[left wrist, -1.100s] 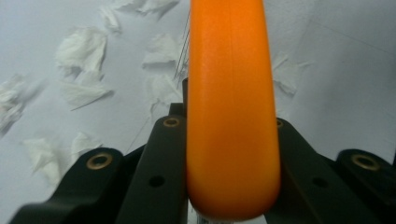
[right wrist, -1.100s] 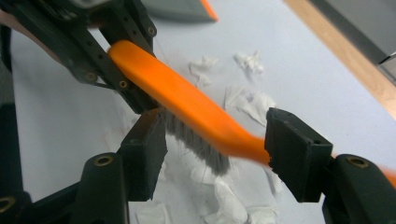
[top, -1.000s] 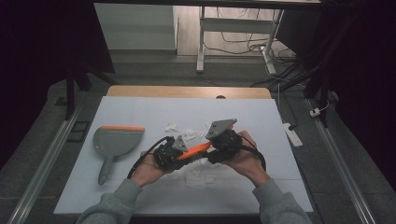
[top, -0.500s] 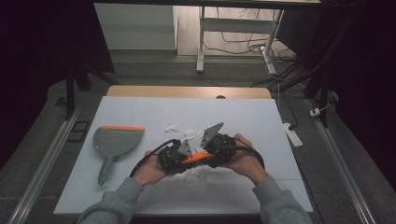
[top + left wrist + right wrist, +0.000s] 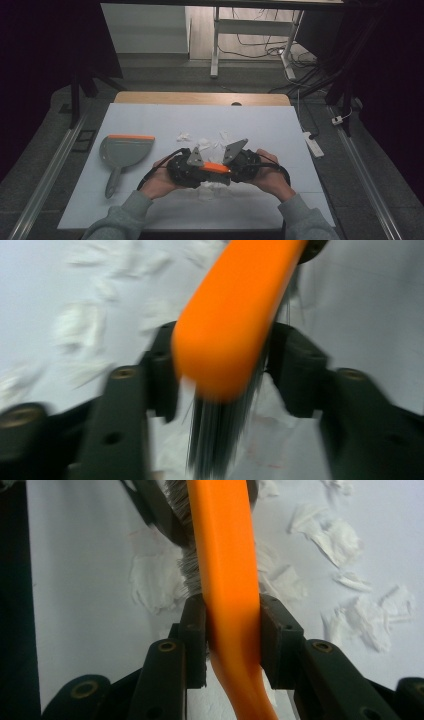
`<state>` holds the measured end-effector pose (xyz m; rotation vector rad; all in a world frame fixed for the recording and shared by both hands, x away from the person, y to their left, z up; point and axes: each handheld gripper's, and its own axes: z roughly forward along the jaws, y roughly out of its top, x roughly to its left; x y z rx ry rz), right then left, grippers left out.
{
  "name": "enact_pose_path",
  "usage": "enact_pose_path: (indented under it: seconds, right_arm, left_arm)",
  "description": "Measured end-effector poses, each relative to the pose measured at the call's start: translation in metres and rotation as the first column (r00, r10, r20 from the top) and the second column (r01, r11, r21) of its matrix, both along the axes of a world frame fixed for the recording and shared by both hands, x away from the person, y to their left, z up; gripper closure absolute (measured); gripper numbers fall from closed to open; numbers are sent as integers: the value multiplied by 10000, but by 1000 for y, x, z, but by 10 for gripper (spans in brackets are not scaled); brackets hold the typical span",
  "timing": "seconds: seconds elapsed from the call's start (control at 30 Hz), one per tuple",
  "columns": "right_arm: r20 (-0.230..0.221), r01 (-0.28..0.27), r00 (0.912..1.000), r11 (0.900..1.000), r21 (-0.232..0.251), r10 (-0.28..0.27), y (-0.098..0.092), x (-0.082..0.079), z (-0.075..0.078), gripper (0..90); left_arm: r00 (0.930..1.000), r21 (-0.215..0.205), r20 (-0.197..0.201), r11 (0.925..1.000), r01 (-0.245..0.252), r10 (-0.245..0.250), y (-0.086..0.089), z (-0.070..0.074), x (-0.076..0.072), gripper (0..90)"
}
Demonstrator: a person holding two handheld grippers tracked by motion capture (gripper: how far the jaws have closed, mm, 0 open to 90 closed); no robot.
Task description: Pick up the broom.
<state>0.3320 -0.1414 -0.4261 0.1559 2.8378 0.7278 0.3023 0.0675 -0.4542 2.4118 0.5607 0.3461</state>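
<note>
Both grippers hold one orange brush (image 5: 215,167) low over the white table (image 5: 280,130), near its front middle. My right gripper (image 5: 232,630) is shut on the brush's orange handle (image 5: 227,555), with a pad pressed on each side. In the left gripper view, my left gripper (image 5: 222,365) grips the brush head (image 5: 235,315), and dark bristles (image 5: 220,440) hang down between the jaws. From above, the left gripper (image 5: 200,171) and right gripper (image 5: 229,170) point at each other. Torn white paper scraps (image 5: 207,142) lie just beyond the brush, with more scraps (image 5: 212,189) under it.
A grey dustpan (image 5: 122,152) with an orange lip lies on the left part of the table, handle toward the front. Scraps (image 5: 345,540) spread to the right in the right gripper view. A white power strip (image 5: 314,144) lies off the right edge.
Both hands have drawn the brush toward the table's front edge. The grippers' top plates have tilted, and some scraps now lie under the brush.
</note>
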Motion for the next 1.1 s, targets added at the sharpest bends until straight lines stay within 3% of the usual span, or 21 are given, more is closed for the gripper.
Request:
enact_pose_path:
  seconds: [0.07, 0.1, 0.23, 0.4, 0.47, 0.5, 0.57, 0.6, 0.67, 0.83, 0.9, 1.1]
  right_arm:
    - [53, 110, 9999, 9999, 71, -111, -2, 1, -1, 677]
    - [163, 433, 9989, 9988, 214, -436, -7, 2, -2, 678]
    - [24, 959, 9954, 9933, 645, -962, -15, 4, -2, 679]
    - [37, 1719, 9848, 9773, 1236, -1737, -27, 10, 3, 682]
    - [58, 2109, 9770, 9697, 1229, -2132, -30, 13, 6, 684]
    - [156, 2306, 9721, 9657, 1194, -2341, -32, 14, 8, 685]
    - [92, 2606, 9644, 9556, 1374, -2643, -36, 18, 10, 686]
    - [53, 2781, 9594, 9492, 1475, -2819, -37, 20, 11, 686]
    - [-34, 2875, 9567, 9433, 1660, -2910, -40, 24, 12, 686]
    - [-131, 3249, 9443, 9250, 1969, -3289, -43, 29, 19, 687]
    - [-106, 3416, 9381, 9197, 1934, -3462, -45, 33, 21, 687]
    - [-311, 4017, 9144, 8953, 1927, -4036, -53, 48, 27, 687]
  left_arm:
    - [9979, -288, 107, 9976, -628, 632, 10, 3, -3, 403]
    - [9959, -403, 81, 9952, -897, 901, 16, 5, -5, 337]
    - [9774, -1013, -85, 9722, -2109, 2111, 45, 3, -16, 312]
    - [9522, -1359, -211, 9427, -3048, 3048, 87, -5, -35, 305]
    - [9406, -1505, -320, 9287, -3388, 3380, 103, -9, -43, 303]
    - [9311, -1485, -339, 9195, -3640, 3631, 111, -11, -46, 302]
    - [9058, -1434, -355, 8949, -4227, 4221, 125, -14, -50, 302]
    - [8991, -1620, -410, 8850, -4364, 4358, 131, -16, -52, 302]
    - [8952, -1758, -540, 8783, -4445, 4423, 139, -17, -53, 305]
    - [8988, -1926, -422, 8792, -4357, 4362, 151, -25, -59, 299]
    - [8961, -1955, -466, 8757, -4415, 4414, 156, -31, -62, 299]
    - [8771, -2175, -364, 8529, -4746, 4789, 167, -39, -62, 299]
